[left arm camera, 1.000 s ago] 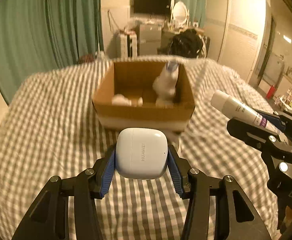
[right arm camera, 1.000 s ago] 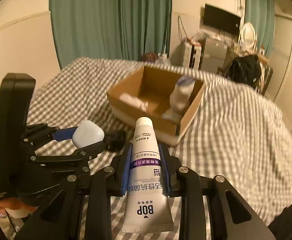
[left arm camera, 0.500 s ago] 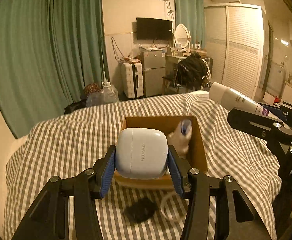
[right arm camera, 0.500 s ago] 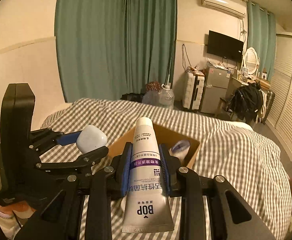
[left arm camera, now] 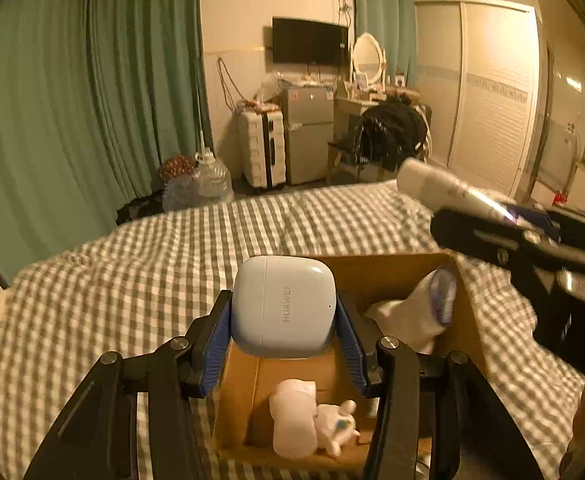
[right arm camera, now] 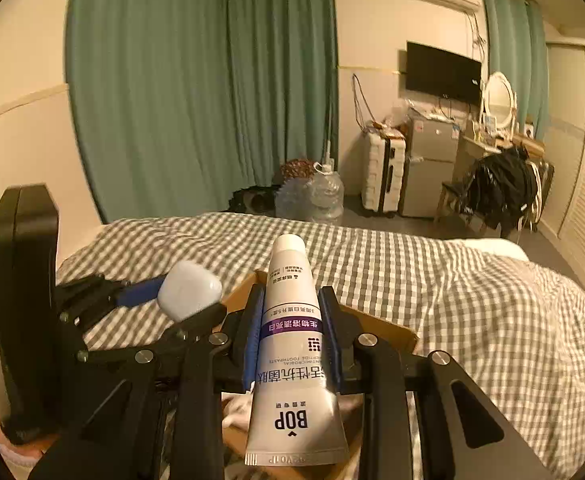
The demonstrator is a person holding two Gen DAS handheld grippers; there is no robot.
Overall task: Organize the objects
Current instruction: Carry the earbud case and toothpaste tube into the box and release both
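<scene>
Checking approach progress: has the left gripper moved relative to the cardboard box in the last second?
Yes. The left gripper with the earbud case advanced toward and over the cardboard box, now hanging above its opening.

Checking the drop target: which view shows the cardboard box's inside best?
The left wrist view: the cardboard box lies open below, contents visible. The right wrist view shows only rim edges behind the toothpaste tube.

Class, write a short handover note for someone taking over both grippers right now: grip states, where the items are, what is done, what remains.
Left gripper: shut on the earbud case, held above the box.
Right gripper: shut on the toothpaste, cap pointing forward, also over the box.
Box sits on the checked bed; already inside: a white toy and a pale sock-like item.
Left to do: lower and release the case and the toothpaste into the box.
</scene>
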